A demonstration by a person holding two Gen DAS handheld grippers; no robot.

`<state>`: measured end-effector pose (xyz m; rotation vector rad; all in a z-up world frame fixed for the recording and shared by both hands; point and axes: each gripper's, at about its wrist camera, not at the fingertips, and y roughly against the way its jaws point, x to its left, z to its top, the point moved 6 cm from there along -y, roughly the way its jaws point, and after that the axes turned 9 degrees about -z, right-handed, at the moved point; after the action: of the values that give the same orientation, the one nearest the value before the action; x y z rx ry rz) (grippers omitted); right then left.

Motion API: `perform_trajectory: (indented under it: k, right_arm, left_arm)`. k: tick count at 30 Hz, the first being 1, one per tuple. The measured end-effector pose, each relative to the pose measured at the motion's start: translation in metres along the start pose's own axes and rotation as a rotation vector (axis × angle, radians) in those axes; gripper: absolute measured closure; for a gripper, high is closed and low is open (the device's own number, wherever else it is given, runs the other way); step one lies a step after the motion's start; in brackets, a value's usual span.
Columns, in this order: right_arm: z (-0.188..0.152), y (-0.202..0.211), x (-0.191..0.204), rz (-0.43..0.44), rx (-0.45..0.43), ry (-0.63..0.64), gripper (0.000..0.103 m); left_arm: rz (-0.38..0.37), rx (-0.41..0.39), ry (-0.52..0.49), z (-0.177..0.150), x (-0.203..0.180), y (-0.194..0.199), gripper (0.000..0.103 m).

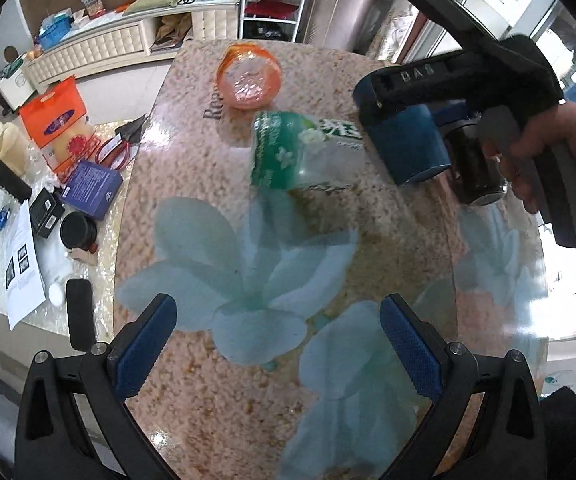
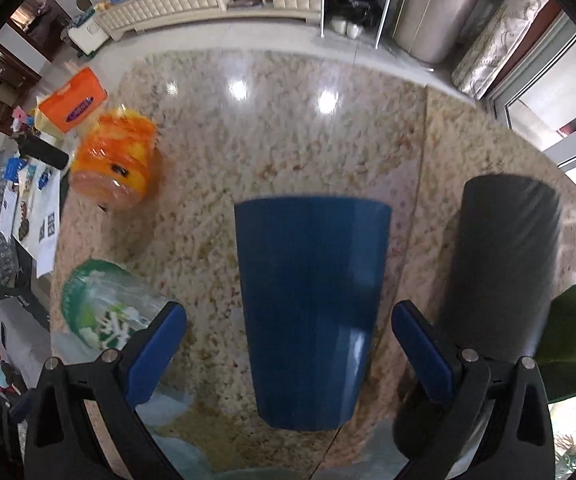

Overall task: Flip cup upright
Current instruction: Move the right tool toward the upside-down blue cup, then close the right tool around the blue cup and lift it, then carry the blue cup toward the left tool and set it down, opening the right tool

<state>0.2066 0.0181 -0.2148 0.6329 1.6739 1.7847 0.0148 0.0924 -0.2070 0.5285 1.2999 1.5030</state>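
Left wrist view: the left gripper (image 1: 277, 344) occupies the lower frame with its jaws spread wide and nothing between them, above the flower-patterned glass table (image 1: 247, 400). At upper right, the right gripper (image 1: 412, 120) is positioned at the blue cup (image 1: 408, 140), which lies on its side with one circular end facing the lower right. A green-printed clear cup (image 1: 300, 152) lies at centre, an orange cup (image 1: 247, 80) above it, and a black cup (image 1: 476, 172) to the right of the blue cup.

Right wrist view: the blue cup (image 2: 312, 312) fills the centre, its long axis running up the frame, between the spread fingers (image 2: 155, 352) of the right gripper (image 2: 290, 344). Neither pad touches the cup wall; the jaws are apart. The black cup (image 2: 500, 264) lies at right, the orange cup (image 2: 115, 160) at upper left.

Progress assessment: approach appears complete. Closing on the cup, lifting, rotating and setting it upright remain.
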Motion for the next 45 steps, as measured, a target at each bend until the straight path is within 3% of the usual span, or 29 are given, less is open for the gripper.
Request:
perform_trajectory:
  k: [5, 8, 10, 14, 20, 28, 37, 40, 45]
  right_arm:
    - [-0.014, -0.002, -0.011, -0.001, 0.049, -0.023, 0.0]
    - [-0.017, 0.001, -0.017, -0.008, 0.062, -0.022, 0.01]
    - [-0.017, 0.006, -0.018, 0.005, 0.062, -0.023, 0.025]
    - [-0.024, 0.012, -0.02, -0.017, 0.073, -0.014, 0.04]
    - [-0.034, 0.027, -0.028, -0.009, 0.044, -0.018, 0.041]
    - [-0.085, 0.06, -0.024, 0.044, 0.009, -0.086, 0.041]
    - [-0.224, 0.115, -0.038, 0.137, 0.045, -0.187, 0.041]
    - [-0.277, 0.116, -0.046, 0.132, 0.078, -0.221, 0.041]
    - [-0.338, 0.112, -0.062, 0.106, 0.125, -0.288, 0.041]
  left_arm:
    - [0.003, 0.0, 0.008, 0.0, 0.005, -0.003, 0.001]
    - [0.002, 0.003, 0.004, -0.001, 0.004, -0.003, 0.001]
    - [0.0, 0.01, 0.006, -0.003, 0.004, -0.003, 0.001]
    - [0.012, 0.015, 0.003, -0.005, 0.006, -0.004, 0.001]
    - [0.021, 0.014, 0.027, -0.01, 0.014, -0.001, 0.001]
    - [0.024, -0.006, 0.037, -0.012, 0.019, 0.014, 0.001]
    - [0.001, 0.008, -0.051, -0.025, -0.006, 0.022, 0.001]
    - [-0.016, 0.021, -0.096, -0.037, -0.022, 0.022, 0.001]
    - [-0.028, 0.062, -0.165, -0.058, -0.046, 0.017, 0.001]
